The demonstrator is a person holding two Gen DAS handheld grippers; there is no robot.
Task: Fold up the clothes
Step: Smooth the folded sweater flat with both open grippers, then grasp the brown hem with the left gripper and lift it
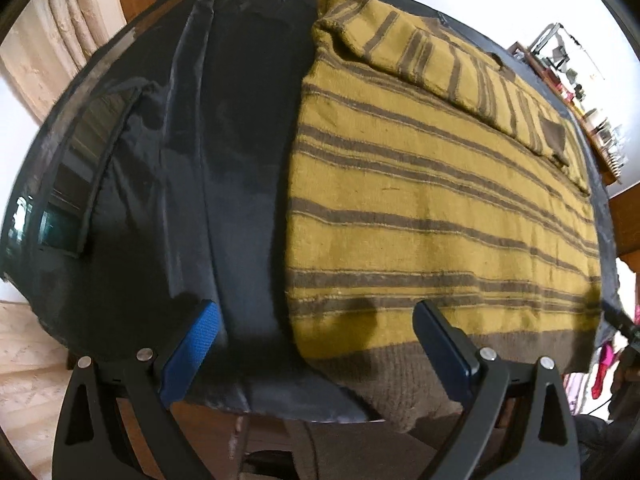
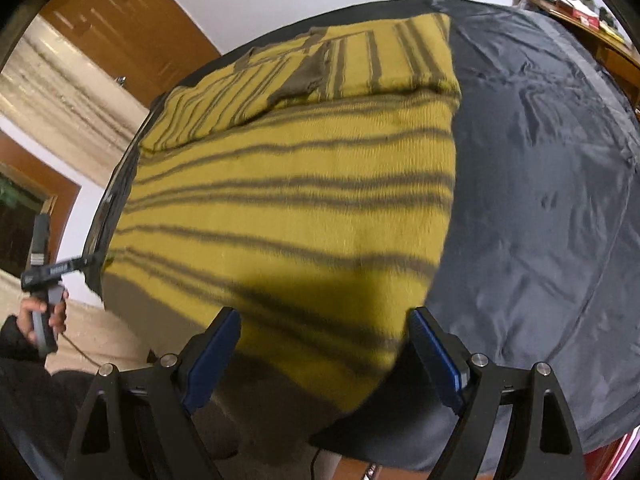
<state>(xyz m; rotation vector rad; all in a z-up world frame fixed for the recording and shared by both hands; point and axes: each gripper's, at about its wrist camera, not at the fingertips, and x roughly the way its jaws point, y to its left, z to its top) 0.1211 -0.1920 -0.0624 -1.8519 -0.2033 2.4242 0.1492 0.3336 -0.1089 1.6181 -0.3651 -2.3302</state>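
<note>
Over the near edge of the dark-covered surface (image 1: 240,200), both grippers hover with fingers spread, empty: left gripper (image 1: 316,344), right gripper (image 2: 324,356). The striped sweater (image 1: 420,220) lies flat, sleeves folded in; next, pinch the brown hem (image 1: 400,372) and fold it away

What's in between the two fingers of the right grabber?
In the right wrist view, the near end of the yellow striped sweater fills the gap of the open right gripper. Nothing is pinched; the dark cloth shows beside it.
</note>
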